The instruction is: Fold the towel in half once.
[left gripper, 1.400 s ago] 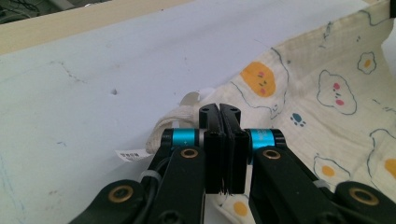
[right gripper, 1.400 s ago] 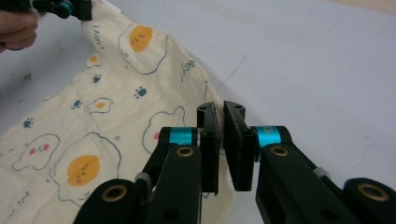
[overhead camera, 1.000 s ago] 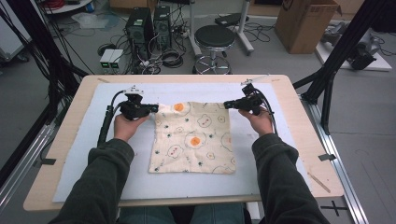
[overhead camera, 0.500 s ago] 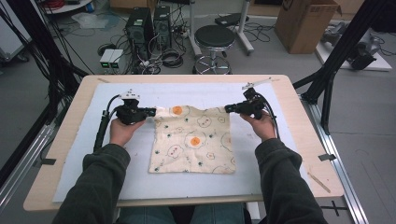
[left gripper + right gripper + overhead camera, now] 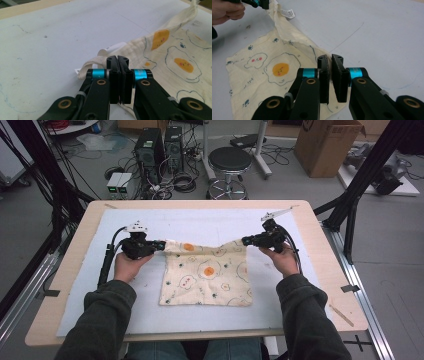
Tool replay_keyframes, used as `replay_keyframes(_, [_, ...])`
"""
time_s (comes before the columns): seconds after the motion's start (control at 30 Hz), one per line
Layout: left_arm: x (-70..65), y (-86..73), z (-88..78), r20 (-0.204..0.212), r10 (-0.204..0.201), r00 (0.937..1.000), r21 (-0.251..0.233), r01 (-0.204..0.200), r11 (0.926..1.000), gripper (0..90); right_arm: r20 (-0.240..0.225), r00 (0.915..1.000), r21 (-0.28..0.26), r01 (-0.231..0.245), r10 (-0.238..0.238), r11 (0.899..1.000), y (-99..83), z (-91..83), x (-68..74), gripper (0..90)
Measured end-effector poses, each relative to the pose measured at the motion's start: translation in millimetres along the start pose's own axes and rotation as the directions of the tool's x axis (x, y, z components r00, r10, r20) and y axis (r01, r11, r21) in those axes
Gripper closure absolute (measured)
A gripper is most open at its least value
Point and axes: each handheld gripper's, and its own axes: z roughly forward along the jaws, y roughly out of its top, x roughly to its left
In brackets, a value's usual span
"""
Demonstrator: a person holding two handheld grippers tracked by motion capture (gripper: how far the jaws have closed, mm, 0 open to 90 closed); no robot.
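Observation:
A cream cloth (image 5: 207, 275) printed with fried eggs lies on the white mat, its far edge raised and stretched between the two grippers. My left gripper (image 5: 161, 245) is shut on the far left corner, and my right gripper (image 5: 246, 240) is shut on the far right corner. In the left gripper view the jaws (image 5: 117, 58) press together with the cloth (image 5: 175, 57) trailing off to the right. In the right gripper view the jaws (image 5: 330, 58) pinch the cloth (image 5: 274, 67), and its white label (image 5: 287, 13) hangs by the other gripper (image 5: 259, 2).
The white mat (image 5: 200, 220) covers most of the wooden table (image 5: 320, 220). A thin wooden stick (image 5: 342, 315) lies near the table's right front corner. Behind the table stand a black stool (image 5: 230, 160), computer towers (image 5: 160, 145) and a cardboard box (image 5: 325, 145).
Both hands have drawn a little toward the person, bringing the cloth's far edge with them. The near edge has stayed put.

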Motion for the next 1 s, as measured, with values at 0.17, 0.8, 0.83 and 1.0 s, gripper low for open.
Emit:
replay_keyframes(0.17, [-6.5, -1.0, -3.0, 0.013, 0.016, 0.9998, -0.005, -0.016, 0.9999, 88.1, -0.001, 0.9999, 0.002, 0.013, -0.013, 1.0, -6.1, -1.9, 5.6, 85.0])
replay_keyframes(0.8, [-27.3, -19.8, -15.7, 0.049, 0.077, 0.9958, 0.013, -0.078, 0.9969, 88.1, -0.024, 0.9982, 0.03, 0.056, -0.055, 0.998, -21.1, -6.3, 26.7, 85.0])
replay_keyframes(0.83, [-28.5, -20.4, -17.0, 0.051, 0.078, 0.9956, 0.003, -0.079, 0.9969, 88.1, -0.025, 0.9982, 0.041, 0.056, -0.055, 0.998, -21.4, -6.3, 28.0, 84.9])
replay_keyframes(1.0, [-31.6, -29.2, -21.9, 0.058, 0.086, 0.9946, 0.011, -0.087, 0.9962, 88.1, -0.027, 0.9972, 0.055, 0.071, -0.07, 0.996, -21.7, -7.1, 36.4, 85.0])
